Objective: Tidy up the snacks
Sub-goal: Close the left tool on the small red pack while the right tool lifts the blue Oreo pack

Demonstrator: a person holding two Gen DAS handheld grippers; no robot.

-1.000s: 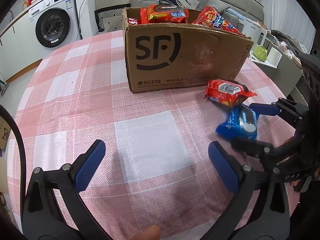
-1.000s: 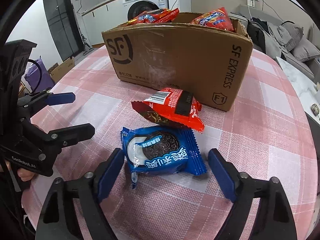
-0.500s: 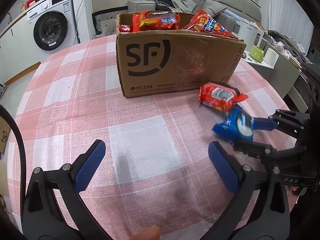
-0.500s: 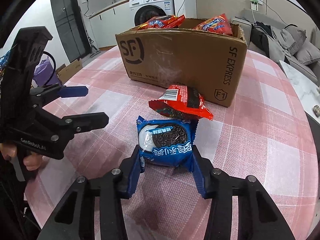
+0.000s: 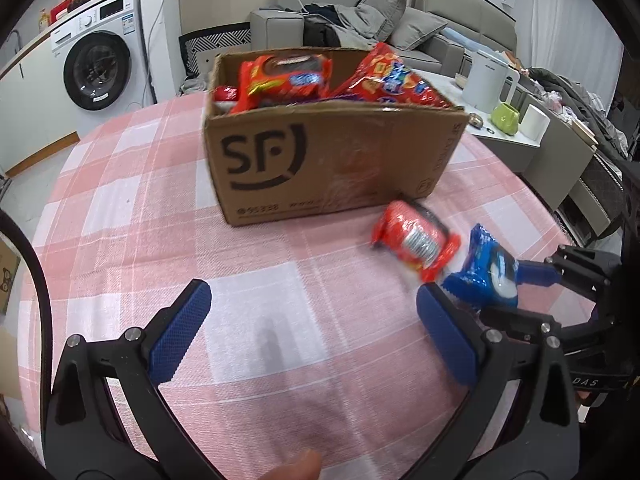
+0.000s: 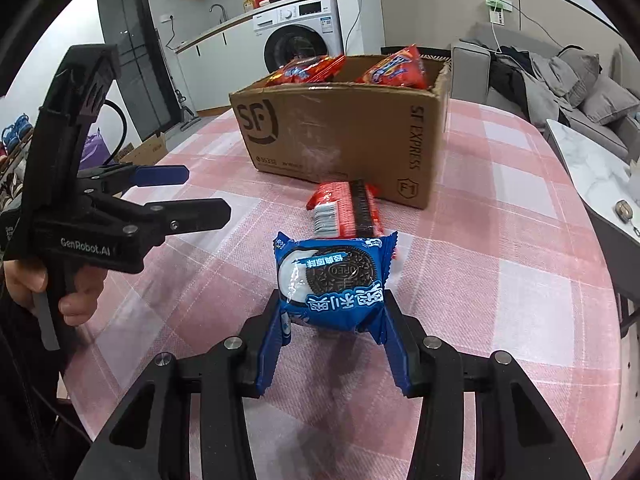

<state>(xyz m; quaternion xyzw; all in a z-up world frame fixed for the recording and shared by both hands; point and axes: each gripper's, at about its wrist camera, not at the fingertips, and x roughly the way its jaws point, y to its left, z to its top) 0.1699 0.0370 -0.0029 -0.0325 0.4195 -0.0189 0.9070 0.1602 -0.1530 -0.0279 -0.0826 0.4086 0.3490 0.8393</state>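
My right gripper (image 6: 332, 312) is shut on a blue Oreo packet (image 6: 332, 276), held slightly above the pink checked tablecloth. The same blue packet (image 5: 486, 278) shows at the right of the left wrist view, pinched in the right gripper (image 5: 516, 288). A red biscuit packet (image 6: 348, 210) (image 5: 416, 240) lies on the cloth just in front of the cardboard box (image 6: 340, 136) (image 5: 320, 164). The box holds several red snack bags (image 5: 288, 76). My left gripper (image 5: 312, 320) stands open over bare cloth, nothing between its fingers; it also appears at the left of the right wrist view (image 6: 200, 196).
The round table (image 5: 120, 208) drops off at its edges. A washing machine (image 5: 96, 68) stands back left, a sofa (image 5: 360, 20) behind the box. A side counter with a white kettle (image 5: 490, 80) and a green cup (image 5: 506, 118) lies to the right.
The right gripper closed on the blue Oreo packet and lifted it toward the box. The left gripper rose a little and stayed open.
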